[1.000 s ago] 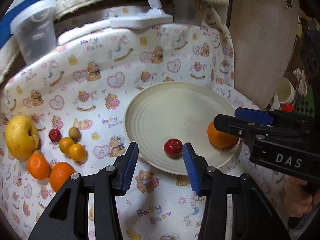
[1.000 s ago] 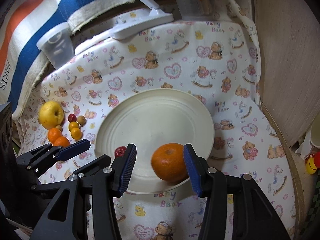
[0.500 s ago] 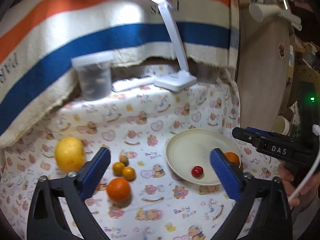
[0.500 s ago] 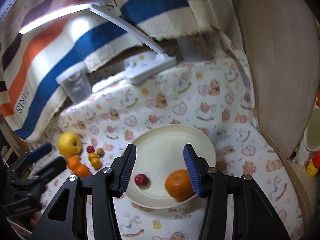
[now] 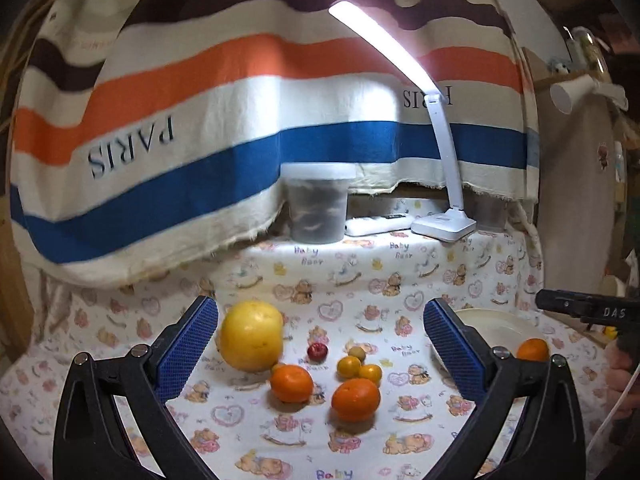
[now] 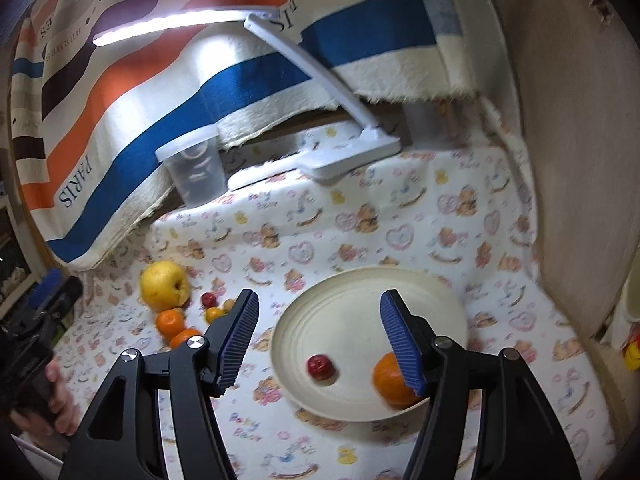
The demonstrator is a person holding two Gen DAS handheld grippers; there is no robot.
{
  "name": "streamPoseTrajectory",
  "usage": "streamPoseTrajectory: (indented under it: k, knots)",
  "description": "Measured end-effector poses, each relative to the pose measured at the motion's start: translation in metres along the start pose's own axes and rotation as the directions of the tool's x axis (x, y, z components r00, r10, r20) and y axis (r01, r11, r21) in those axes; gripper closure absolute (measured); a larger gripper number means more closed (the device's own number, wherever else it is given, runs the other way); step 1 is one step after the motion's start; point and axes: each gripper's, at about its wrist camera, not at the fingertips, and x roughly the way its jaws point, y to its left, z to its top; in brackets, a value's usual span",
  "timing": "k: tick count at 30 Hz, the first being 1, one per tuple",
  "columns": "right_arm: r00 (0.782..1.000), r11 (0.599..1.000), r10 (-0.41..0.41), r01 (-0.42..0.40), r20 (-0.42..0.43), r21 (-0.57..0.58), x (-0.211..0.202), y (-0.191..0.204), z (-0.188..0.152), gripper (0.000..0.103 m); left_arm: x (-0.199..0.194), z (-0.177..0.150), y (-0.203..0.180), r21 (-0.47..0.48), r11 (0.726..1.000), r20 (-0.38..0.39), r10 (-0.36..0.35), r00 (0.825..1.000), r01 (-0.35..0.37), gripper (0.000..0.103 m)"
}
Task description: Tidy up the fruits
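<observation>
On the bear-print cloth lie a big yellow fruit (image 5: pixel 251 335), two oranges (image 5: pixel 291 383) (image 5: pixel 355 399), a small red fruit (image 5: pixel 317 351) and several small yellow-orange ones (image 5: pixel 349 367). My left gripper (image 5: pixel 320 344) stands wide open above and in front of this cluster, gripping nothing. A cream plate (image 6: pixel 352 304) holds an orange (image 6: pixel 390 380) and a small red fruit (image 6: pixel 320 367). My right gripper (image 6: pixel 328 340) hovers over the plate, its jaws opening and empty; the right pad partly hides the orange on the plate.
A white desk lamp (image 5: pixel 444 228) and a clear lidded tub (image 5: pixel 318 208) stand at the back under a striped towel (image 5: pixel 240 120). A wooden panel (image 6: pixel 580 140) borders the right side. A hand (image 6: pixel 60 400) holds the left gripper's handle.
The left gripper opened wide, left the small red fruit on the plate and swung left over the fruit cluster. The right gripper let go of the orange, rose, and widened.
</observation>
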Motion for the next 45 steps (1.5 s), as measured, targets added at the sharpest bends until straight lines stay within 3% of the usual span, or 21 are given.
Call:
streamPoseTrajectory:
  k: [2,5,7,13,17,18,21,26,32,36,40,45]
  knots:
    - [1.000,1.000,-0.015,0.015,0.012,-0.021,0.001,0.004,-0.002,0.038,-0.003,0.001,0.004,-0.011,1.000,0.013,0.006,1.000,-0.006,0.001]
    - [0.999,0.999,-0.026,0.028,0.032,-0.044,-0.001,0.010,-0.005,0.038,-0.020,0.006,0.005,0.017,0.997,0.090,0.072,0.993,-0.074,0.001]
    - [0.999,0.998,-0.024,0.026,0.043,-0.048,-0.003,0.013,-0.006,0.038,-0.027,0.009,0.008,0.003,0.998,0.112,0.063,0.992,-0.063,0.001]
    - [0.998,0.997,-0.027,0.031,0.062,-0.075,-0.003,0.022,-0.012,0.036,-0.002,0.003,0.014,-0.055,0.998,-0.019,0.006,1.000,-0.007,0.001]
    - [0.998,0.995,-0.035,0.039,0.044,-0.089,0.003,0.025,-0.015,0.036,0.024,-0.012,0.023,-0.152,0.988,-0.131,-0.060,0.990,0.040,0.001]
    - [0.998,0.995,-0.037,0.041,0.041,-0.090,0.004,0.026,-0.016,0.036,0.030,-0.016,0.024,-0.170,0.984,-0.159,-0.073,0.985,0.046,0.001]
    - [0.999,0.995,-0.043,0.045,0.032,-0.092,0.007,0.026,-0.017,0.036,0.044,-0.025,0.025,-0.207,0.975,-0.218,-0.125,0.968,0.079,0.015]
    - [0.998,0.993,-0.057,0.059,0.024,-0.099,0.011,0.028,-0.019,0.036,0.059,-0.036,0.018,-0.271,0.950,-0.289,-0.234,0.928,0.155,0.028]
    - [0.998,0.993,-0.055,0.056,0.019,-0.102,0.011,0.030,-0.020,0.036,0.076,-0.052,0.005,-0.299,0.936,-0.374,-0.292,0.880,0.184,0.035]
    - [0.998,0.992,-0.053,0.054,0.017,-0.114,0.012,0.033,-0.021,0.036,0.081,-0.056,0.009,-0.327,0.932,-0.386,-0.282,0.878,0.156,0.036]
    - [0.998,0.991,-0.056,0.056,0.003,-0.125,0.015,0.036,-0.024,0.036,0.088,-0.062,0.017,-0.385,0.911,-0.408,-0.313,0.858,0.149,0.037]
    - [0.998,0.989,-0.058,0.056,-0.010,-0.134,0.018,0.038,-0.026,0.036,0.098,-0.070,0.021,-0.464,0.867,-0.439,-0.402,0.804,0.181,0.037]
